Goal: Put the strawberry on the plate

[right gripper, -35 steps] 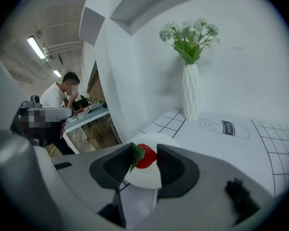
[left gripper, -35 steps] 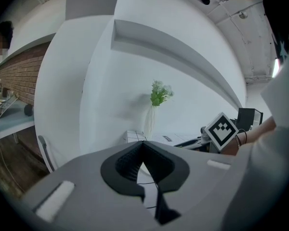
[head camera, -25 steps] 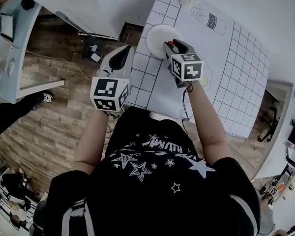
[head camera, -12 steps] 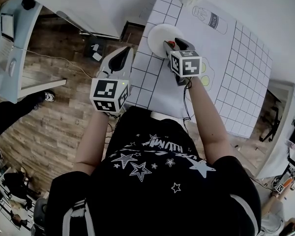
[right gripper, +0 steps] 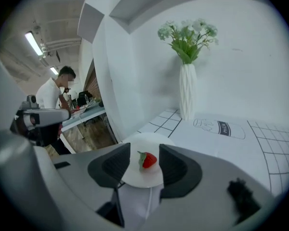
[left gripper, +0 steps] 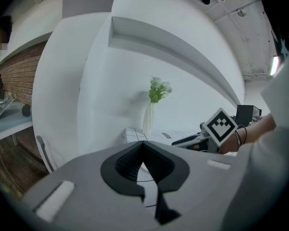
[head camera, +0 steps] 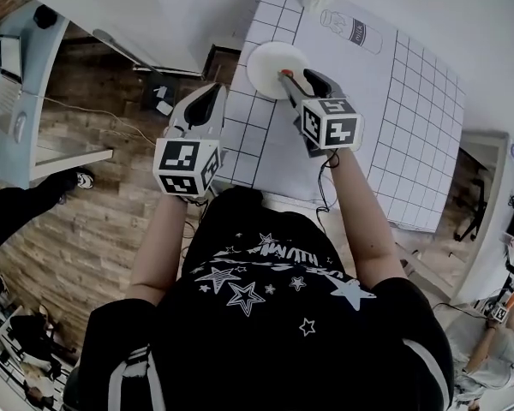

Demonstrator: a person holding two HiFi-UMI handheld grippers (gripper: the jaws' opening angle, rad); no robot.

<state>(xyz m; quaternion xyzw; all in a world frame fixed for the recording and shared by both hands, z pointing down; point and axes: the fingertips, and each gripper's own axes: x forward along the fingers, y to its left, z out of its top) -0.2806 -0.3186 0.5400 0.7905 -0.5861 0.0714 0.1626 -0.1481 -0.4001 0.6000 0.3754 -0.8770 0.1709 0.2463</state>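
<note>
In the head view, the right claw reaches over the round white plate, which sits near the far left corner of the white grid-printed worktop. A small red strawberry with a green cap shows at the claw's tips, over the plate's near side. The left claw hangs off the worktop's left edge, apart from the plate.

In the left gripper view, the left claw has its jaws pressed together with nothing between them. We judge it has no part in this step.

In the right gripper view, the right claw has just been opening its jaws, and they stand wide apart. The strawberry lies on the plate between them, touching neither pad as far as we can tell. We judge the placing done and the step in hand to be backing out. To do it well, we would hold the jaws spread and lift before drawing back. We would also move along the line of the jaws, so that neither pad nudges the berry, which could roll, or catches the plate's rim.
</note>
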